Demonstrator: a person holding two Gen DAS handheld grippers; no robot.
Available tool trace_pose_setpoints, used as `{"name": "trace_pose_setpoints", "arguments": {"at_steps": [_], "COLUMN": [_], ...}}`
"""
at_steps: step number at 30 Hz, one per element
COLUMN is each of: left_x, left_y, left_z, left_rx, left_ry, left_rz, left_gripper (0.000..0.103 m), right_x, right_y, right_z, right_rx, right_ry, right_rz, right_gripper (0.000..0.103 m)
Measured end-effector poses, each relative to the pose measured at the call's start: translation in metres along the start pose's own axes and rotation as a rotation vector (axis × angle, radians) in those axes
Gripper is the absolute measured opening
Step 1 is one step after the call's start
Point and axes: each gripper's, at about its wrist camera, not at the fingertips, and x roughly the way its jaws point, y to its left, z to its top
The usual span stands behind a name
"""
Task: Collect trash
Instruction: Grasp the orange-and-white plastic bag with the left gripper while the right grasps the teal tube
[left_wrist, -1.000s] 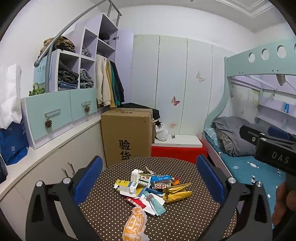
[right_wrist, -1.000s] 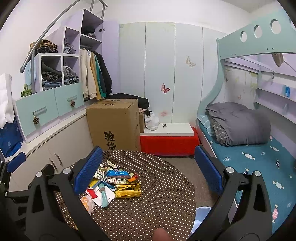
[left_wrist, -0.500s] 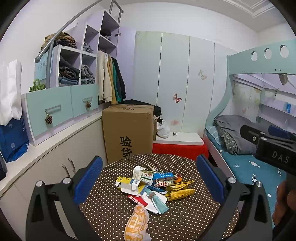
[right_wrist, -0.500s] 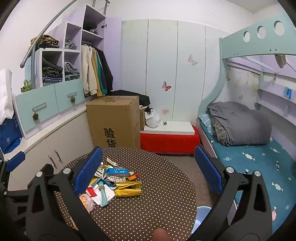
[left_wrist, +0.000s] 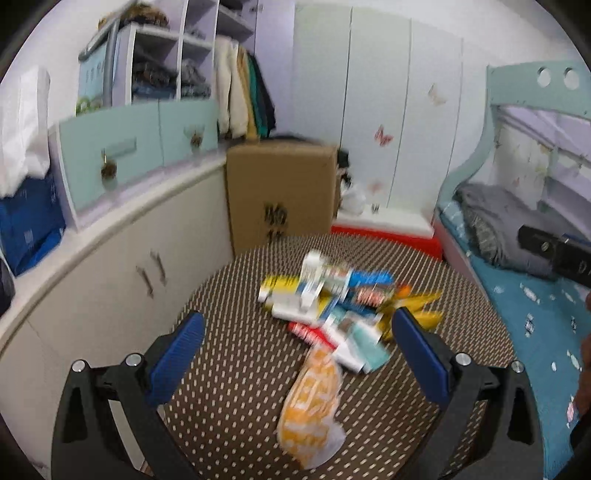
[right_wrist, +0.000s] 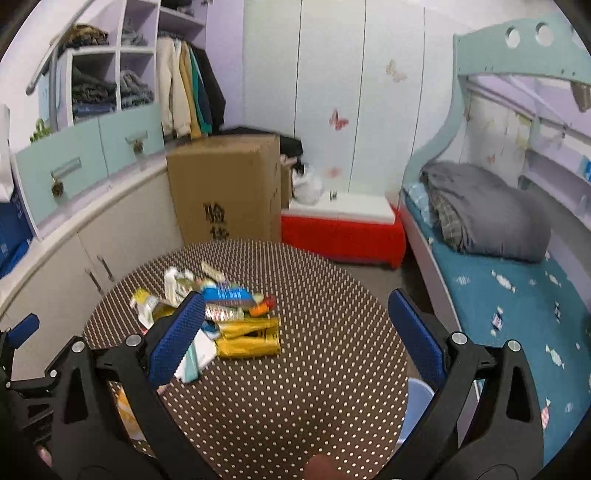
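Trash pile (left_wrist: 332, 299): heaped near the middle of the round dotted worktop (left_wrist: 236, 354), a jumble of boxes, sachets and wrappers, blurred in the left view.
Pile, right view (right_wrist: 221, 314): same heap, sitting on the left half of the worktop (right_wrist: 314, 369).
Orange-and-white wrapper (left_wrist: 314, 398): lying alone on the near side of the pile, between the left tool's fingers as seen from its camera, not touched by them.
Gold packets (right_wrist: 249, 338): two of them, stacked at the pile's near right edge, flat on the cloth.
Blue sachet (right_wrist: 229, 294): on top, just beyond the gold packets; small orange piece (right_wrist: 264, 306) beside it.
White-and-yellow box (left_wrist: 284, 291): at the far left of the heap.
Left tool (left_wrist: 295, 343): blue pads spread wide, nothing between them, hovering above the worktop short of the pile.
Right tool (right_wrist: 295, 325): also spread wide and empty; left blue finger (right_wrist: 177, 339) overlapping the pile's edge in view, contact not clear.
Right tool seen from the left camera (left_wrist: 554, 251): black body at the frame's right edge, over the bed.
Cardboard box (right_wrist: 225, 188): standing on the floor behind the worktop, printed characters on its face.
Red-and-white bench (right_wrist: 343, 229): beyond the worktop, against the wardrobe doors.
Bed (right_wrist: 517, 295): to the right, teal sheet, grey blanket (right_wrist: 484, 214) bundled at its head.
Cabinets (left_wrist: 110, 251): along the left wall, beside the worktop.
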Motion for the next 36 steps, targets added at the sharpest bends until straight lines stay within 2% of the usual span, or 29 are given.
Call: {"name": "trace_pose_setpoints", "arguments": {"at_steps": [8, 12, 13, 14, 16, 20, 24, 27, 31, 36], "left_x": [0.06, 0.087, 0.091, 0.094, 0.103, 0.103, 0.097, 0.088, 0.085, 0.083], "left_y": [0.005, -0.001, -0.001, -0.002, 0.0, 0.009, 0.023, 0.036, 0.044, 0.048], "left_z": [-0.049, -0.064, -0.066, -0.067, -0.07, -0.071, -0.07, -0.068, -0.067, -0.064], "left_rx": [0.041, 0.082, 0.082, 0.08, 0.063, 0.032, 0.006, -0.017, -0.039, -0.058], "left_ry": [0.19, 0.266, 0.278, 0.295, 0.341, 0.328, 0.308, 0.298, 0.286, 0.275], "left_rz": [-0.005, -0.052, -0.071, -0.091, -0.131, -0.149, -0.133, -0.119, -0.105, -0.098], "left_gripper": [0.099, 0.098, 0.086, 0.069, 0.051, 0.045, 0.044, 0.044, 0.044, 0.044], "right_x": [0.049, 0.065, 0.069, 0.074, 0.081, 0.095, 0.109, 0.124, 0.148, 0.178], "right_y": [-0.002, 0.002, 0.004, 0.008, 0.016, 0.04, 0.071, 0.092, 0.11, 0.122], "right_z": [-0.034, -0.049, -0.052, -0.056, -0.06, -0.066, -0.066, -0.064, -0.064, -0.068], "right_rx": [-0.003, -0.01, -0.01, -0.009, -0.014, -0.05, -0.098, -0.136, -0.18, -0.21], "right_ry": [0.162, 0.226, 0.24, 0.256, 0.275, 0.317, 0.343, 0.356, 0.388, 0.423], "right_rz": [0.011, 0.038, 0.056, 0.088, 0.134, 0.256, 0.376, 0.425, 0.438, 0.421], "right_gripper": [0.097, 0.097, 0.097, 0.097, 0.097, 0.096, 0.078, 0.063, 0.044, 0.029]}}
